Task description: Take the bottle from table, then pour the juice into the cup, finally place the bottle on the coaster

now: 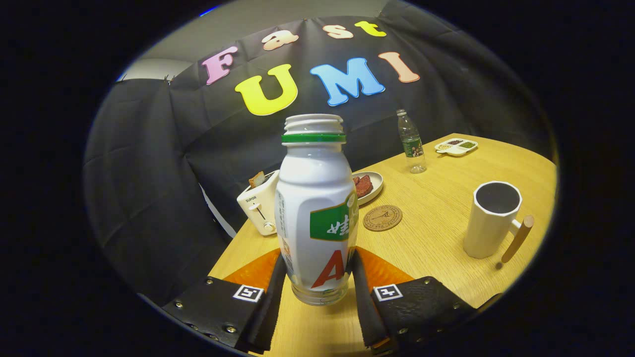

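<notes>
The jaws are closed on the bottle [316, 208], one finger pressed to each side of its lower body, and the gripper [317, 277] holds it upright and lifted, its clear rounded base showing above the surface [436, 223]. The bottle is smooth white plastic, waisted at the shoulder, with a green ring under an open threaded neck and a green and red label. The surface is pale wood with a fine straight grain and a curved edge. Beyond the fingers, just to the right of the bottle, lies a round brown coaster [382, 217] with a stamped pattern. Further right stands a white faceted cup [491, 218] with a slanted wooden handle, well apart from the coaster. Behind the bottle sit a cream toaster [259, 203] with bread in its slot, a shallow plate [368, 186] of dark red food, a clear water bottle [411, 142] and a small divided dish [456, 146].
</notes>
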`<move>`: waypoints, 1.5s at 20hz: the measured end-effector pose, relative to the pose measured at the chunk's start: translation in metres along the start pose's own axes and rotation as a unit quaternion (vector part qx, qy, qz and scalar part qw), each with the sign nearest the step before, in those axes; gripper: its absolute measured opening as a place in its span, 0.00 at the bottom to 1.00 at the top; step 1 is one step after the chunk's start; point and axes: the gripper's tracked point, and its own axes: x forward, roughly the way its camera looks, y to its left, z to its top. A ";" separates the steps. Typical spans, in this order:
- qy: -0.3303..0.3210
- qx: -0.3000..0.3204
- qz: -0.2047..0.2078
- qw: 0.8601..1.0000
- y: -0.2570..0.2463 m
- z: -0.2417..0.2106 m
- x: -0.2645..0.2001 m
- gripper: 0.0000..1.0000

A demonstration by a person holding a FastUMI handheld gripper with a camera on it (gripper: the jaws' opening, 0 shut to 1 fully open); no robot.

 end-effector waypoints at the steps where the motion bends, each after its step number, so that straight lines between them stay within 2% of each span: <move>1: 0.000 0.005 0.000 1.000 -0.002 0.001 0.000 0.66; 11: -0.012 0.102 -0.015 0.995 -0.037 0.011 -0.006 0.66; 15: -0.015 0.136 -0.007 0.991 -0.043 0.017 -0.011 0.66; 25: -0.031 0.247 -0.019 0.968 -0.065 0.021 -0.025 0.66; 30: -0.009 0.282 -0.019 0.959 -0.073 0.014 -0.025 0.66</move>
